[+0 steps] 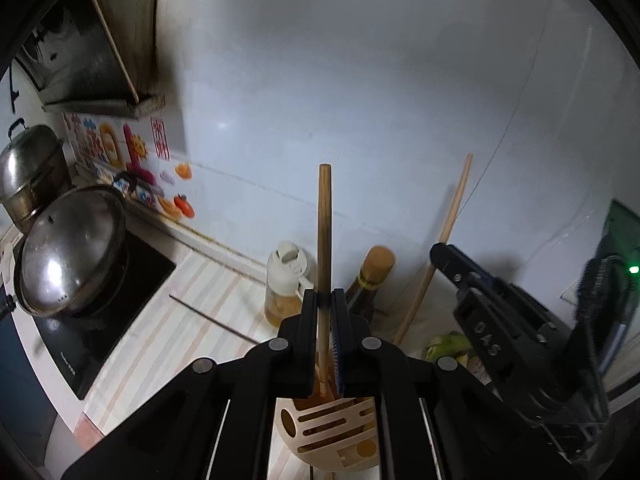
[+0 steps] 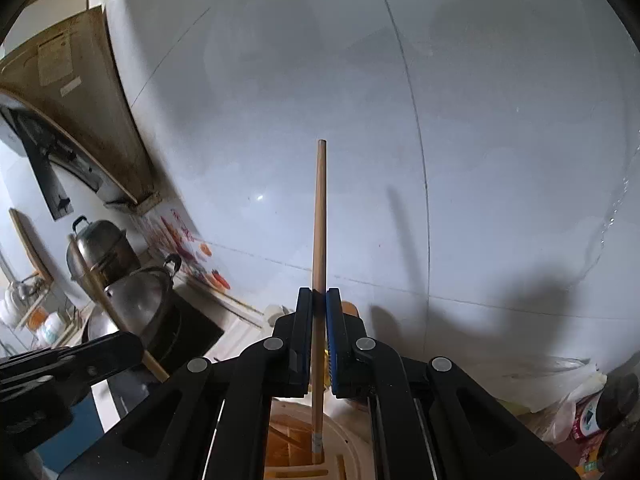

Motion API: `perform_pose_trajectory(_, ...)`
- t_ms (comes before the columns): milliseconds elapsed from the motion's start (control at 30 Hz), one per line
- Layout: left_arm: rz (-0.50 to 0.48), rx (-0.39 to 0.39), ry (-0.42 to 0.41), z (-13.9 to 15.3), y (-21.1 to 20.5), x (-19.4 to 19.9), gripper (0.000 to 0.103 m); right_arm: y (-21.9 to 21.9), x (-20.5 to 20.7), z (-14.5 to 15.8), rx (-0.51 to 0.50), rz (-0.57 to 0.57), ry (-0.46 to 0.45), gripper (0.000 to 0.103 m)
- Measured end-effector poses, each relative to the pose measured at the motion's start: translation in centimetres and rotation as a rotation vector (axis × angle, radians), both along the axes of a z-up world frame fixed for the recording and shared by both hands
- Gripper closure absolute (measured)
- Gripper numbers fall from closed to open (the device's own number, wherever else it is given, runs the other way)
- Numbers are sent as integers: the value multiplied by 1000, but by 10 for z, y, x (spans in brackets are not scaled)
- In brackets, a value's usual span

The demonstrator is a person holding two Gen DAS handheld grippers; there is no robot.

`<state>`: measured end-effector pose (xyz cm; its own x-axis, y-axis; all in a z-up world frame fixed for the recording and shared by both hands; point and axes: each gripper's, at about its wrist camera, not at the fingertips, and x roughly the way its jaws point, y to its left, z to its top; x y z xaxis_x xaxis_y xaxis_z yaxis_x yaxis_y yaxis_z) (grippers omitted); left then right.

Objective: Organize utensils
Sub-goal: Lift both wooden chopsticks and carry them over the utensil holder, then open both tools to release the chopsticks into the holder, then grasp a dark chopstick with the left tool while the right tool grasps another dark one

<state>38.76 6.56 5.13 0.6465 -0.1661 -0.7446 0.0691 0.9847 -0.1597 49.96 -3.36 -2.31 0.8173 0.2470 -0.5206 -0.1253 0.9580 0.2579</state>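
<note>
The left gripper (image 1: 323, 300) was clamped on an upright chopstick (image 1: 324, 232), its lower end dipping into the cream slotted holder (image 1: 332, 428) directly beneath the jaws. The right gripper (image 2: 319, 300) likewise pinched a chopstick (image 2: 319, 216), whose tip reached down into a divided compartment of the holder (image 2: 348, 444) below it. Seen from the left wrist, the right gripper (image 1: 460, 272) hung just to the right with its chopstick (image 1: 448, 232) slanting up against the white tiled wall (image 1: 360, 80). Behind the left gripper stood a jar (image 1: 285, 280) with a white cap and a dark bottle (image 1: 370, 284) with a tan cap, both close to the wall. A thin dark stick (image 1: 212, 320) lay flat on the striped counter (image 1: 168, 332), apart from the holder. To the left sat a lidded wok (image 1: 72, 248) on a black hob (image 1: 108, 312), a steel steamer pot (image 1: 30, 172) behind it, and a range hood (image 1: 80, 48) above. Colourful stickers (image 1: 132, 156) ran along the wall. Some greens (image 1: 446, 346) lay at the right, partly hidden by the right gripper.
</note>
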Motion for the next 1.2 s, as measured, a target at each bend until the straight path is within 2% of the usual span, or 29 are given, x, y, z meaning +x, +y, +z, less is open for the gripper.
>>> perform_pose_trajectory(200, -20, -14, 77, -20, 0, 3, 99, 7, 1, -12, -30, 51, 57, 96)
perform_pose_trajectory(300, -17, -41, 103, -19, 1, 0, 97, 9, 3, -20, -29, 80, 122, 96)
perform_pose_trajectory(400, -2, -46, 106, -13, 3, -8, 90, 7, 1, -26, -17, 88, 183, 93)
perform_pose_trajectory(433, 7, -40, 103, -11, 3, -10, 81, 5, 0, -28, -8, 87, 197, 84)
perform_pose_trajectory(467, 21, -38, 100, -9, 5, -14, 62, 3, -3, -28, 4, 88, 209, 77)
perform_pose_trajectory(500, 34, -43, 89, -8, 9, -17, 51, 1, -5, -28, 11, 86, 214, 63)
perform_pose_trajectory(533, 49, -38, 72, -6, 12, -22, 32, -1, -9, -26, 13, 80, 217, 56)
perform_pose_trajectory(567, 59, -28, 63, -4, 14, -26, 26, -4, -13, -25, 13, 73, 210, 55)
perform_pose_trajectory(600, 70, -17, 55, -3, 16, -30, 26, -6, -17, -24, 14, 71, 211, 55)
perform_pose_trajectory(667, 91, 10, 46, -4, 21, -36, 22, -9, -24, -21, 9, 60, 214, 48)
perform_pose_trajectory(700, 106, 26, 42, -4, 23, -38, 18, -11, -29, -20, 4, 54, 216, 39)
perform_pose_trajectory(733, 121, 39, 35, -5, 26, -41, 7, -12, -34, -18, -5, 47, 217, 29)
perform_pose_trajectory(767, 135, 54, 24, -6, 28, -46, 0, -13, -38, -17, -15, 39, 216, 24)
perform_pose_trajectory(800, 147, 70, 11, -7, 30, -51, 0, -14, -44, -16, -27, 30, 215, 10)
perform_pose_trajectory(833, 157, 84, 6, -8, 31, -54, 0, -15, -50, -15, -37, 25, 216, 0)
perform_pose_trajectory(1067, 167, 110, 27, -32, 35, -86, 0, -23, -97, -23, -82, -21, 220, 0)
perform_pose_trajectory(1200, 136, 142, 89, -62, 27, -105, 0, -35, -126, -53, -84, -43, 290, 0)
